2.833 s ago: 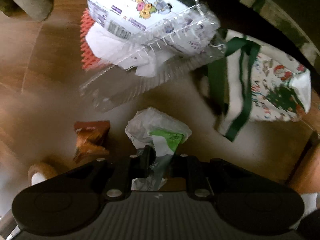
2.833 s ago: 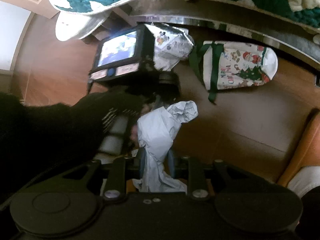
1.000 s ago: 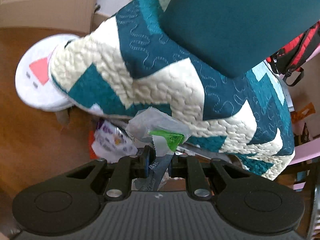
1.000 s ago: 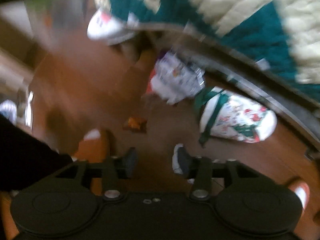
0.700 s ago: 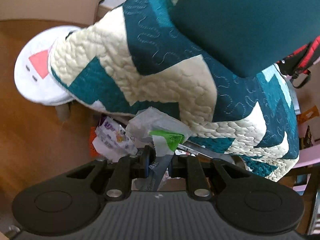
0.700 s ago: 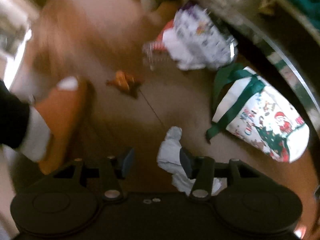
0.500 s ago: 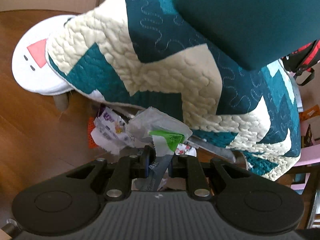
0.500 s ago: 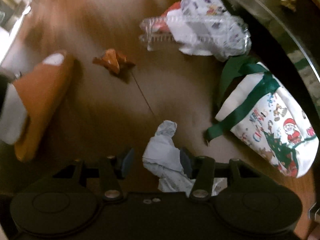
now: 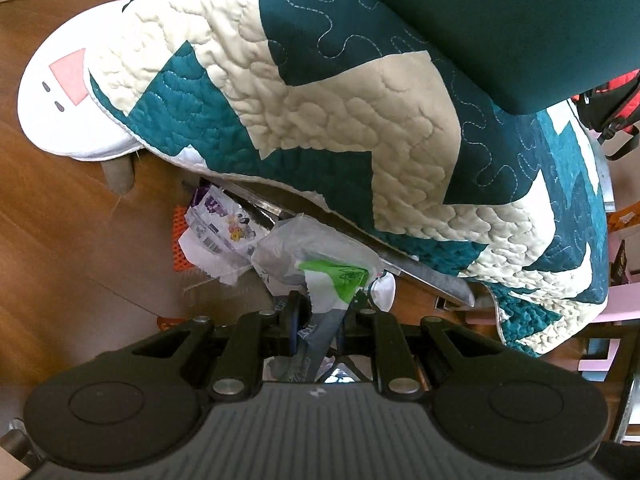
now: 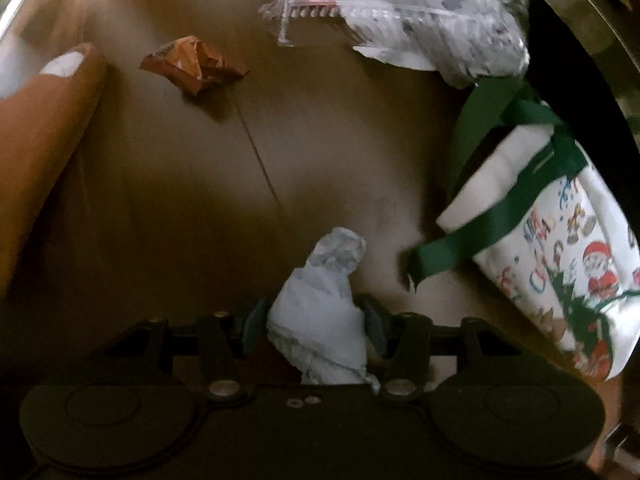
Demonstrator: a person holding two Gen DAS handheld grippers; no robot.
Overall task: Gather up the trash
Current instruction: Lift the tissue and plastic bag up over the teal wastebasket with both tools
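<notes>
Two hand-held grippers are in view, one per wrist camera. The left hand-held gripper (image 9: 318, 314) is clamped on a crumpled plastic wrapper (image 9: 316, 264), grey-white with a green patch, which sticks up from between its pads. Just beyond it on the wooden floor (image 9: 48, 216) lies a white and purple printed package (image 9: 222, 226) over something orange, at the foot of a bed. A teal and cream quilt (image 9: 340, 120) hangs over the bed's edge, with a dark teal pillow (image 9: 520, 20) at far right and a white round cushion (image 9: 60, 100) at far left.

The right hand-held gripper (image 10: 314, 322) points down at the floor, its jaws opening, with a crumpled white tissue (image 10: 320, 312) standing between them; whether the pads still touch it cannot be told. To the far left lies a crumpled brown wrapper (image 10: 192, 64), and beside it at the left edge an orange slipper (image 10: 44, 120). At the far side sits a clear plastic container (image 10: 380, 8) with white trash in it. A Christmas-print bag (image 10: 560, 256) with green straps lies to the right.
</notes>
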